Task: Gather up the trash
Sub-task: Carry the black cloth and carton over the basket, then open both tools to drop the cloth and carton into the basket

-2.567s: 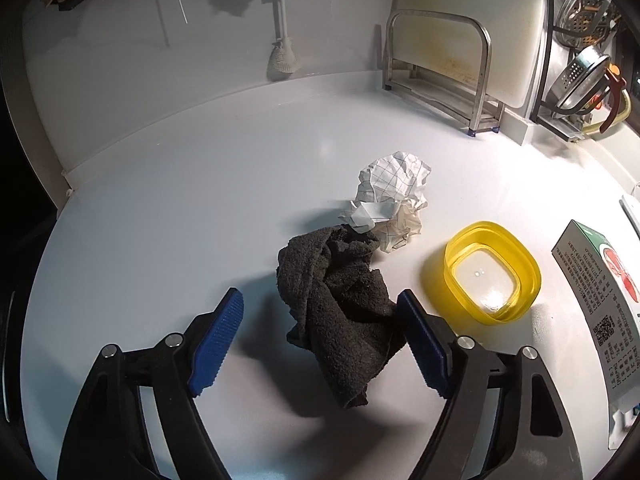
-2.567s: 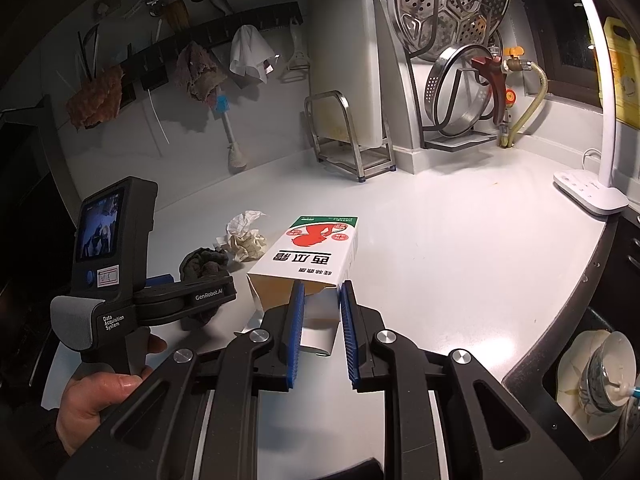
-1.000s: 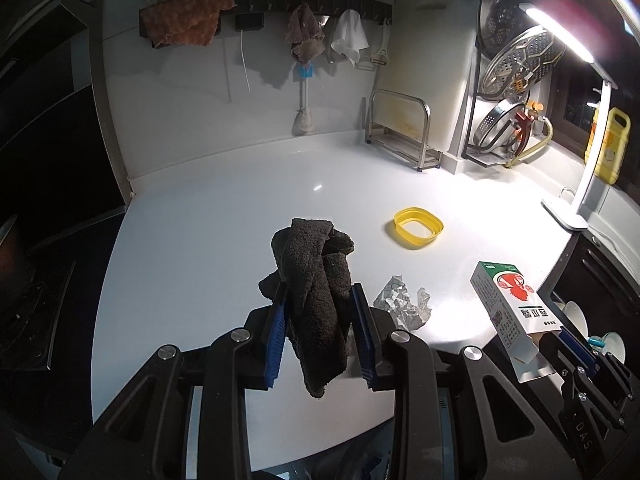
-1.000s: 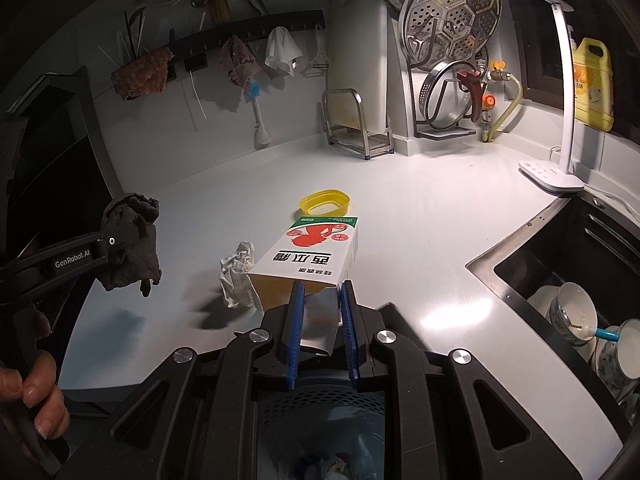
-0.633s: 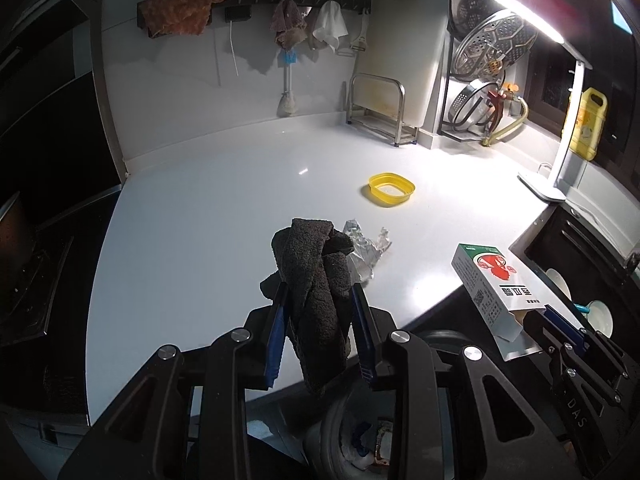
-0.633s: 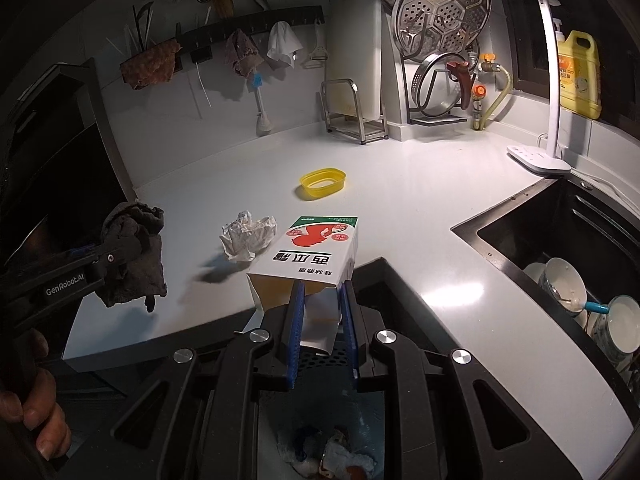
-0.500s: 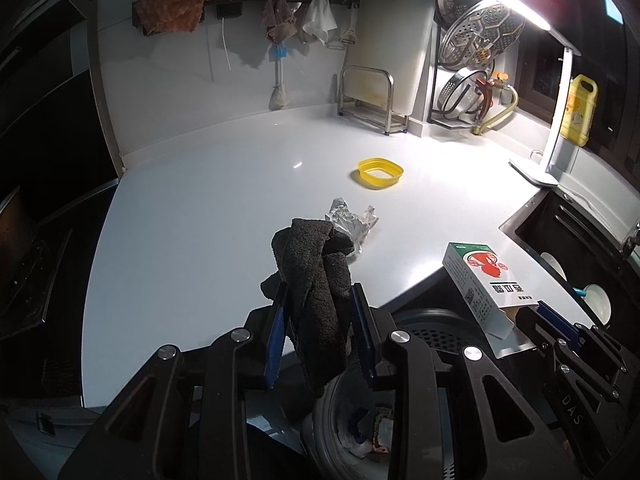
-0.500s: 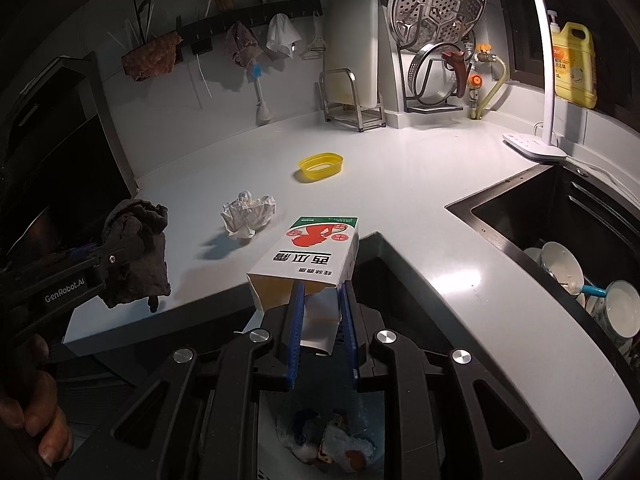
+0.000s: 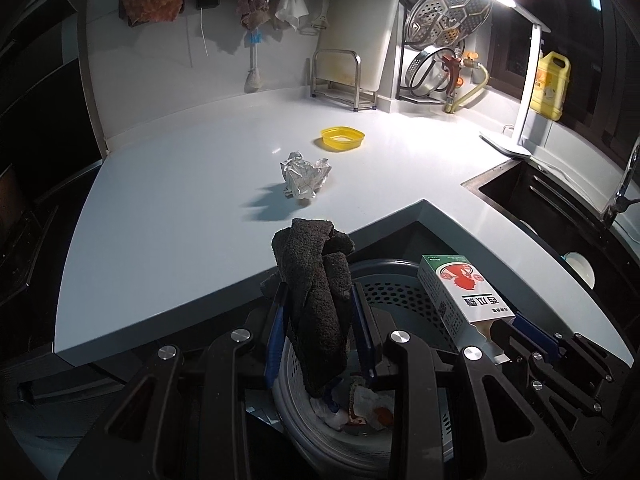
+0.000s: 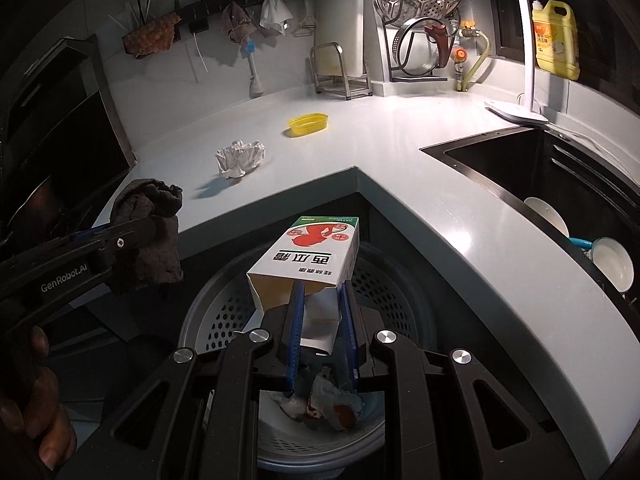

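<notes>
A: What do the two tongs have?

B: The left gripper (image 9: 320,320) is clenched on a dark cloth (image 9: 316,280); its blue pads press the bundle from both sides and the cloth hangs out below them. The right gripper (image 10: 322,320) is clamped on the open flap of a white carton (image 10: 312,250) with a red picture and a green band on its far end.

A: Where are they held?

B: Both are off the bench, past its front edge, over a round perforated trash bin (image 10: 396,300) that stands in the inner corner of the L-shaped bench (image 9: 180,200). The carton is above the bin's mouth. In the left wrist view the cloth hangs over the bin's left rim.

A: Anything already in the bin?

B: Yes, crumpled white scraps with reddish stains (image 10: 332,404) lie at the bottom.

A: And what remains on the bench?

B: A crumpled paper ball (image 9: 306,176) lies near the middle, well back from the front edge. A yellow dish (image 9: 343,139) sits farther back, apart from the paper. A desk lamp (image 9: 516,136) stands towards the right, by the sink (image 10: 560,200), which holds white bowls.

A: Is the person visible?

B: Only fingers (image 10: 40,420) on the left gripper's handle, at the lower left of the right wrist view.
</notes>
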Motion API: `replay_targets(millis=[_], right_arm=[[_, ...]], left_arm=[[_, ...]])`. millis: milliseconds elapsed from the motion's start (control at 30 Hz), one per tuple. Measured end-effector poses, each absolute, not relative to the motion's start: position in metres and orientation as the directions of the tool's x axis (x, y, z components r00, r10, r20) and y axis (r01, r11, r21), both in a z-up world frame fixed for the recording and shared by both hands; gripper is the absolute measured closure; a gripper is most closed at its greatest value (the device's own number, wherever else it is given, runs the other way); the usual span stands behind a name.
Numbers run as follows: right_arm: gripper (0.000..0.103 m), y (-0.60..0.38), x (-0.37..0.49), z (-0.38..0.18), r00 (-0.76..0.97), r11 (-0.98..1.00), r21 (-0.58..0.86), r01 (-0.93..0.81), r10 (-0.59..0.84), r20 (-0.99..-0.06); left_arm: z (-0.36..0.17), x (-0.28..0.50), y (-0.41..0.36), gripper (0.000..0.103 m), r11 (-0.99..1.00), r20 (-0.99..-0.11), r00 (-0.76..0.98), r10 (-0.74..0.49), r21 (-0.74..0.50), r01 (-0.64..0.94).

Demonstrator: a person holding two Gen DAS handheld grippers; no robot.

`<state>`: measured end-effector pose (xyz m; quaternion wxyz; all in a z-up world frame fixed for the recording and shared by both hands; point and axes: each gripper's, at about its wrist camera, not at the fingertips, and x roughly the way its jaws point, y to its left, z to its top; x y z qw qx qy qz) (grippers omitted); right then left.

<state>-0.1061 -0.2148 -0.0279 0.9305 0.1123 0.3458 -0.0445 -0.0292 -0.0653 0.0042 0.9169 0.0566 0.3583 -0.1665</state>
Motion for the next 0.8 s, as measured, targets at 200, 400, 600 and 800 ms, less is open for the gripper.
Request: replay_targets(millis=[200, 400, 600, 800], right_arm=[[0.085, -0.215, -0.113, -0.042, 0.731, 0.971, 0.177, 0.162, 0.002, -0.683], [0.085, -0.213, -0.114, -0.054, 0.704, 0.972, 0.177, 0.155, 0.017, -0.710], [0.085, -0.209, -0.111, -0.060, 0.691, 0.975, 0.173, 0.138, 0.030, -0.723], [0.084, -0.212, -0.107, -0.064, 0.678, 0.973, 0.184, 0.137, 0.043, -0.733]], left_arm=[[-0.015, -0.034, -0.072, 0.073, 0.932, -0.713, 0.644, -0.279, -0.041, 0.359], [-0.030, -0.034, -0.076, 0.073, 0.931, -0.738, 0.616, -0.275, -0.045, 0.361], [-0.043, -0.029, -0.076, 0.072, 0.931, -0.765, 0.584, -0.271, -0.054, 0.361], [-0.046, -0.028, -0.073, 0.070, 0.933, -0.768, 0.579, -0.273, -0.064, 0.354]])
